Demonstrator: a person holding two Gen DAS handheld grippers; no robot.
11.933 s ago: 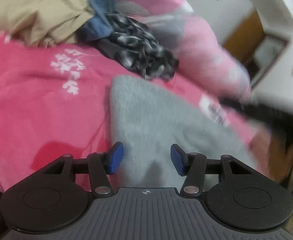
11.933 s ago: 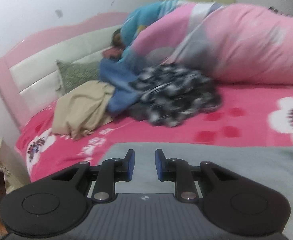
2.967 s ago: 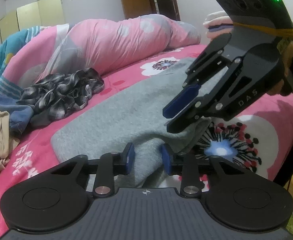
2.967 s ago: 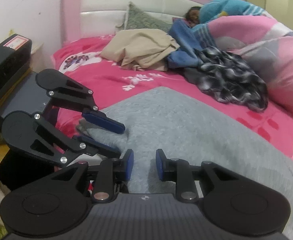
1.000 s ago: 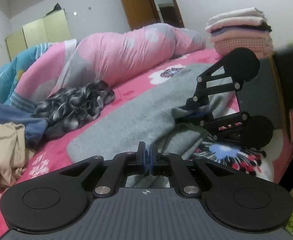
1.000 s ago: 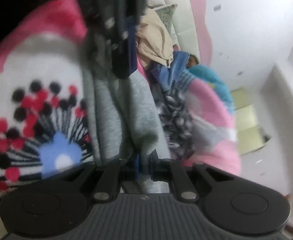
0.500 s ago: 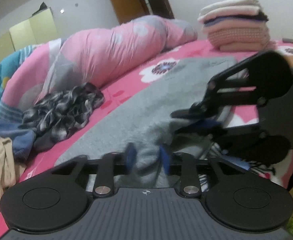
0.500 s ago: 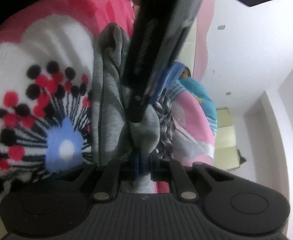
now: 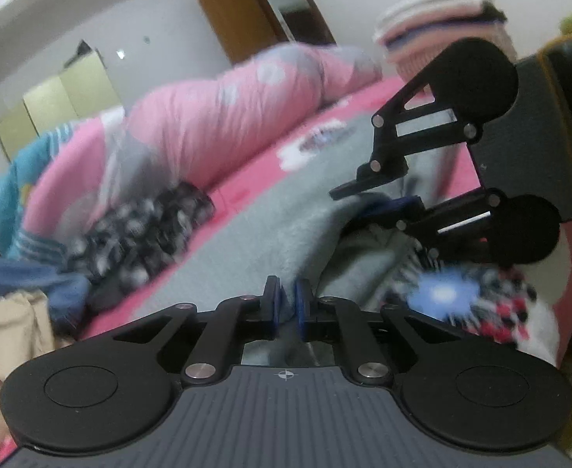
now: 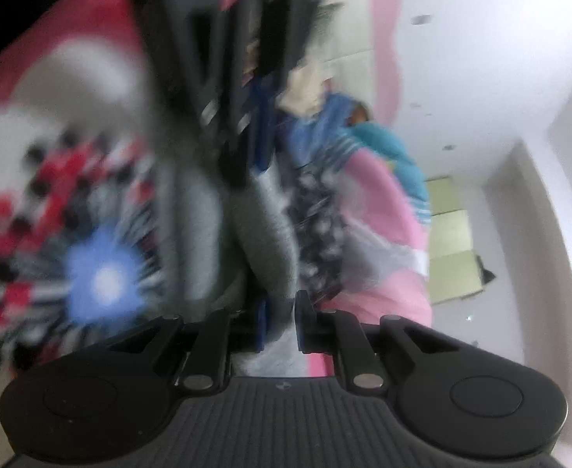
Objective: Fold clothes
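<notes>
A grey garment (image 9: 247, 241) lies spread over the pink flowered bedsheet (image 9: 492, 312). Its near edge is bunched up between the two grippers. My left gripper (image 9: 286, 304) is low over that edge; its jaws are closing, and a fold of grey fabric is pinched between the blue pads. My right gripper (image 9: 348, 201) comes in from the right, rolled on its side, and grips the same bunched edge a little further along. In the blurred right wrist view its jaws (image 10: 280, 323) are opening slightly with the grey garment (image 10: 270, 241) still between the pads. The left gripper (image 10: 258, 136) shows just ahead.
A rolled pink quilt (image 9: 215, 128) lies along the far side of the bed. A black-and-white plaid garment (image 9: 141, 230), a blue one (image 9: 32, 277) and a beige one (image 9: 9, 327) are heaped at the left. Folded clothes (image 9: 442, 11) are stacked at the far right.
My left gripper opened around the grey fabric half a second ago, has closed on it again and has sunk a little. The right gripper has stayed on the bunched edge.
</notes>
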